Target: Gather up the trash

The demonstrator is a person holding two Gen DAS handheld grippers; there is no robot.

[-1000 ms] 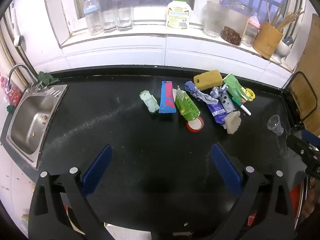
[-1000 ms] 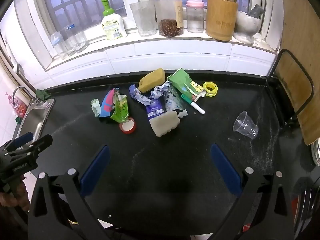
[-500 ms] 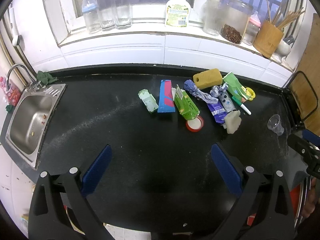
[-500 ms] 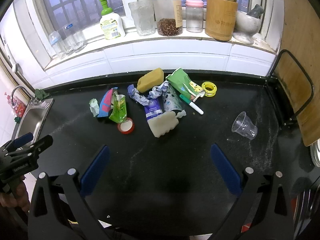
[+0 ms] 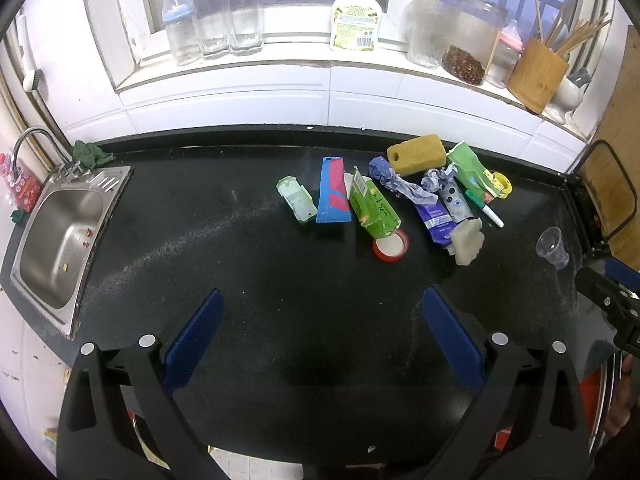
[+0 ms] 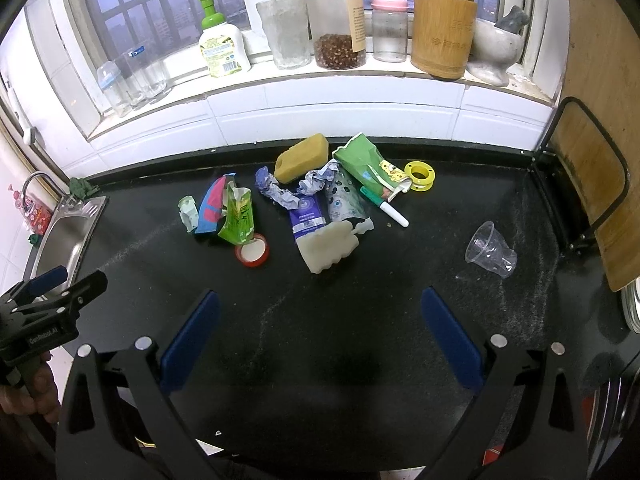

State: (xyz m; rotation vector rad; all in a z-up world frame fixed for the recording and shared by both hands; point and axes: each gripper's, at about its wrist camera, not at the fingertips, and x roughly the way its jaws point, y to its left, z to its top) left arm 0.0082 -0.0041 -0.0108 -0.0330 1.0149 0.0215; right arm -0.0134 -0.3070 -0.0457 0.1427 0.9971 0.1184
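A heap of trash lies on the black counter (image 5: 200, 248): a pale green carton (image 5: 297, 199), a blue and pink wrapper (image 5: 333, 190), a green pouch (image 5: 373, 209), a red lid (image 5: 391, 244), crumpled purple wrappers (image 5: 434, 216), a yellow sponge (image 5: 416, 153) and a white foam piece (image 5: 467, 239). A clear plastic cup (image 6: 490, 250) lies on its side to the right. My left gripper (image 5: 320, 328) is open and empty, well short of the heap. My right gripper (image 6: 320, 328) is open and empty, near the foam piece (image 6: 330, 246).
A steel sink (image 5: 60, 240) is set in the counter's left end. Bottles, jars and a bamboo holder (image 6: 442, 32) stand on the windowsill. A wooden board in a black rack (image 6: 592, 184) stands at the right end. A yellow tape roll (image 6: 419, 171) and a marker (image 6: 386, 210) lie by the heap.
Both grippers have crept slightly toward the heap. Nothing on the counter has moved.
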